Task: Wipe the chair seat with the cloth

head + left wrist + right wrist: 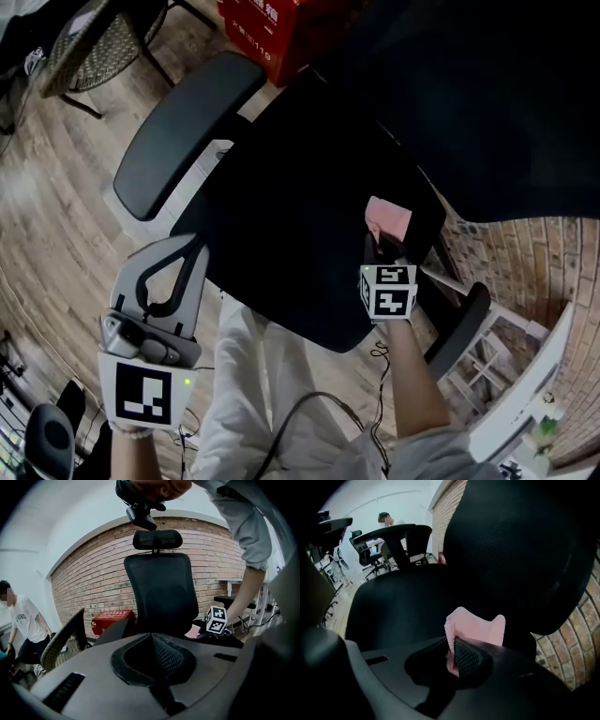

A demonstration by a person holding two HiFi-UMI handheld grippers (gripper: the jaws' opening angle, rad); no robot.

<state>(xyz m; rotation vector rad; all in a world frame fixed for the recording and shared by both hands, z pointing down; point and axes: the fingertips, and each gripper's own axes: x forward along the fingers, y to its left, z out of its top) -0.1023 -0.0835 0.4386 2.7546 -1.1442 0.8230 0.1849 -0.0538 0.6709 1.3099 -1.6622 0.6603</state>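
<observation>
Pink cloth (pixel 389 217) — black seat (pixel 281 234) — brick wall (pixel 93 581)

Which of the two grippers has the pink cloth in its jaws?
The right gripper: its jaws are shut on the pink cloth, over the chair seat. The left gripper has its jaws together with nothing between them.

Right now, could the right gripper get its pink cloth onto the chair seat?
Probably yes: the right gripper, shut on the pink cloth, hangs just over the chair seat near its back corner, and nothing lies in between.
</observation>
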